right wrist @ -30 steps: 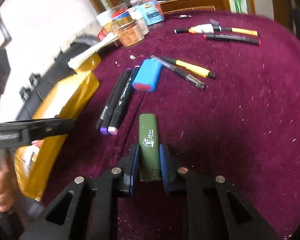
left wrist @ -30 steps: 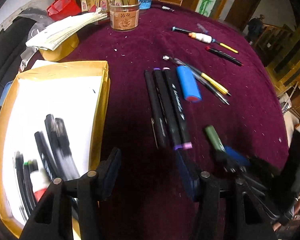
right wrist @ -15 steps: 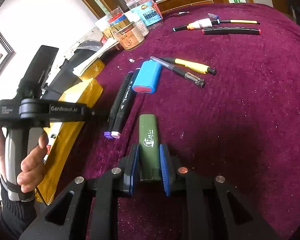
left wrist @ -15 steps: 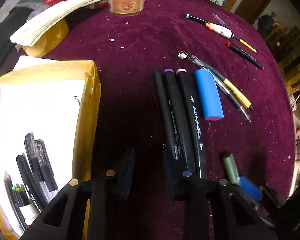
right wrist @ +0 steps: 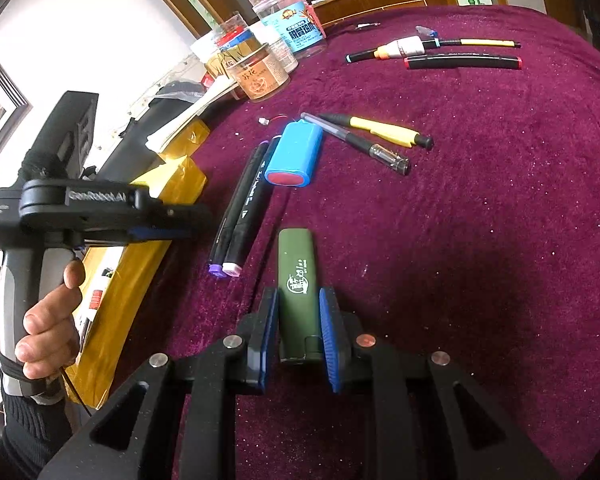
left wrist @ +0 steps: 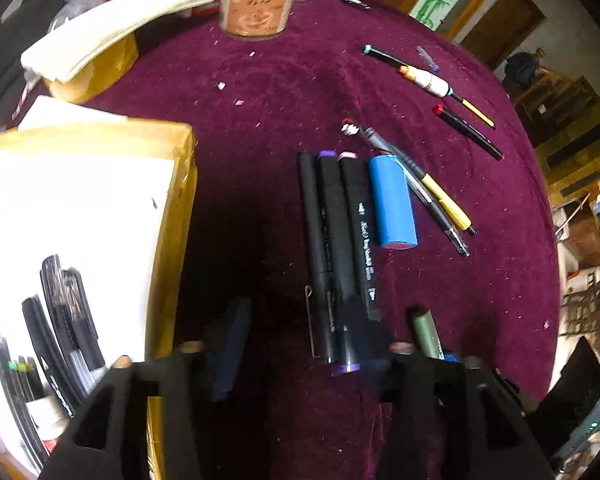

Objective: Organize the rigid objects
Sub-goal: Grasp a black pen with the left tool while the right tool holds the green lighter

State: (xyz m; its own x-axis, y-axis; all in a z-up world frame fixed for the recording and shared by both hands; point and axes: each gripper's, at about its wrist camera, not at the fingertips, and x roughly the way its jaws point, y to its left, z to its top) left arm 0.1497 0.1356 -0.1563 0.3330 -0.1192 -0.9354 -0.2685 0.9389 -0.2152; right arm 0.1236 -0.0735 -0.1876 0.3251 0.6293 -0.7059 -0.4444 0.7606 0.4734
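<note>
Three black markers [left wrist: 332, 240] lie side by side on the maroon cloth [left wrist: 260, 140]. My left gripper [left wrist: 300, 344] points steeply down at their near ends. Its jaws are opening; the purple-capped ends sit between them by the right finger [left wrist: 370, 340], and the pads are not pressing. My right gripper [right wrist: 298, 298] is shut on an olive green oblong case [right wrist: 298, 280], low over the cloth; the case [left wrist: 426, 332] also shows in the left wrist view. A yellow box [left wrist: 176, 200] lined with white paper holds several pens [left wrist: 64, 320].
A blue battery pack [left wrist: 392, 200] and two pens [left wrist: 440, 200] lie right of the markers. Farther off lie a red-capped marker [left wrist: 468, 132] and a white-bodied pen [left wrist: 424, 80]. Jars [right wrist: 260, 76] and stacked paper [left wrist: 112, 40] stand at the far edge. A hand [right wrist: 48, 320] holds the left gripper.
The left gripper shifted from beside the yellow box over to the markers' near ends; its jaws narrowed, then widened again. The right gripper kept still with the green case.
</note>
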